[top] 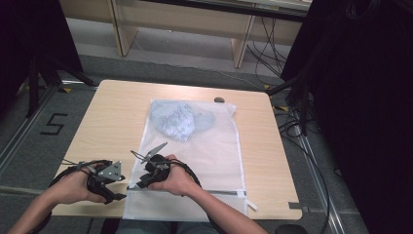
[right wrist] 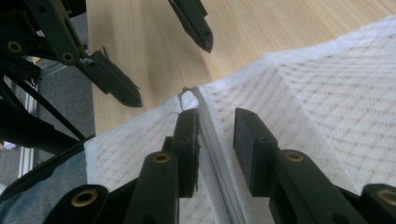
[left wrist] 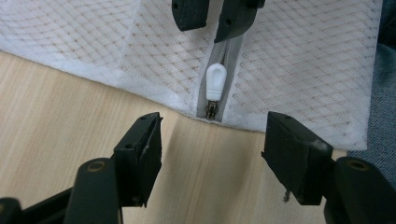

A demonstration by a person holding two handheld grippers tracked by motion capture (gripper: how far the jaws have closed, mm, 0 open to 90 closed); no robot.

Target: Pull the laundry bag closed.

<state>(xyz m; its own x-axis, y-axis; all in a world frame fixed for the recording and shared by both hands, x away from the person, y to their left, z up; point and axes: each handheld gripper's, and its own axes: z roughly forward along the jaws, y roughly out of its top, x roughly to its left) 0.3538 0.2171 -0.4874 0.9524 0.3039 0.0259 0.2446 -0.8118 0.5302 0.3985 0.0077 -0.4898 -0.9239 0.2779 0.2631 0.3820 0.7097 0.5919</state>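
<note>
- resting on the wooden table (top: 107,112), your white mesh laundry bag (top: 214,146) hangs its near edge over the front, cut off from the high view.
- a bluish garment (top: 180,121) bunches inside near the far end, blurred by mesh.
- your left gripper (left wrist: 212,144) holds its jaws spread wide, nothing between them, just short of the bag's edge.
- your right gripper (right wrist: 215,140) sits open astride the zipper track (right wrist: 212,140); contact is hard to judge.
- the white zipper pull (left wrist: 215,81) lies at the closed end, partly hidden in your right gripper view.

Left claw (left wrist: 212,154) jaws wide apart, right claw (right wrist: 215,149) jaws parted, hands close together
</note>
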